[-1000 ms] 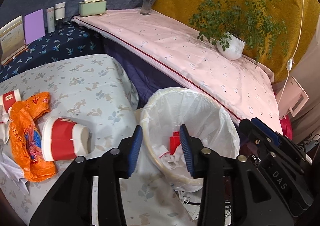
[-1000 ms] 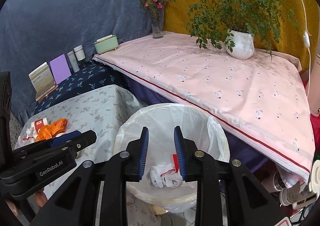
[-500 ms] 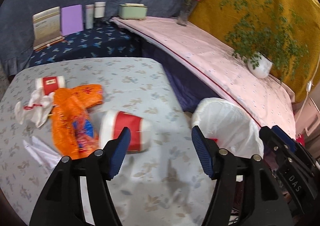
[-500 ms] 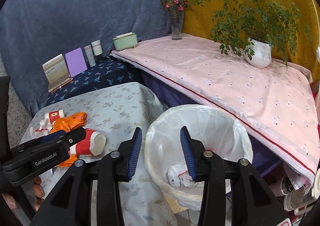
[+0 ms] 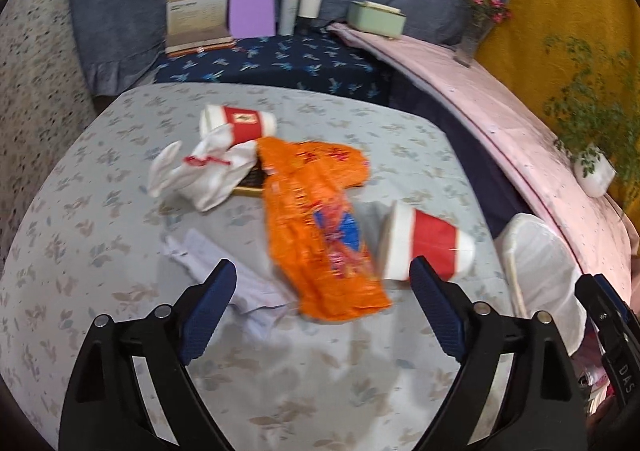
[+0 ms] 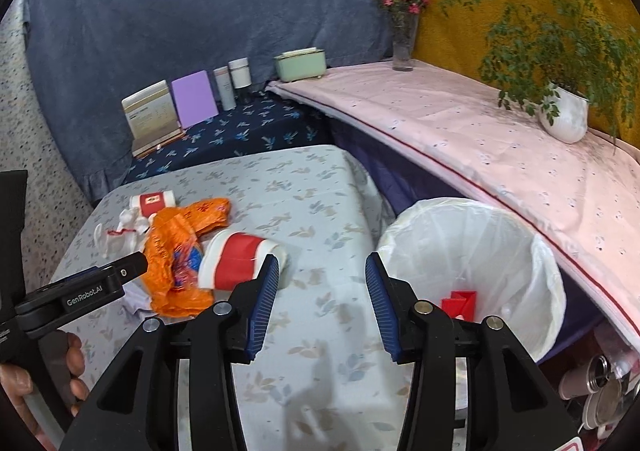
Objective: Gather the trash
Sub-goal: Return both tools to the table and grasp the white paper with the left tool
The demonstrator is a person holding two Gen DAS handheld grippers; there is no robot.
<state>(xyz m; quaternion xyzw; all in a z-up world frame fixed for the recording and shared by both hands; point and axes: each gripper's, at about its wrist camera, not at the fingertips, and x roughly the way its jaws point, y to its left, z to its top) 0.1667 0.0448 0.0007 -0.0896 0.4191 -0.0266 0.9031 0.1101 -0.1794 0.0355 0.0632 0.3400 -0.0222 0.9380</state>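
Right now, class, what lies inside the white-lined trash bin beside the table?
Inside the trash bin, a red piece of trash shows near the bottom. The right gripper hides the rest of the bottom.

At the back edge of the dark blue surface stand a beige booklet (image 5: pixel 197 13), a purple card (image 5: pixel 252 10) and two small white containers (image 5: pixel 301 7). A mint green box (image 5: pixel 375 18) and a glass vase of pink flowers (image 6: pixel 402 31) sit at the far end of the pink-covered table (image 6: pixel 480 139). A green plant in a white pot (image 6: pixel 565 113) stands near its back edge.
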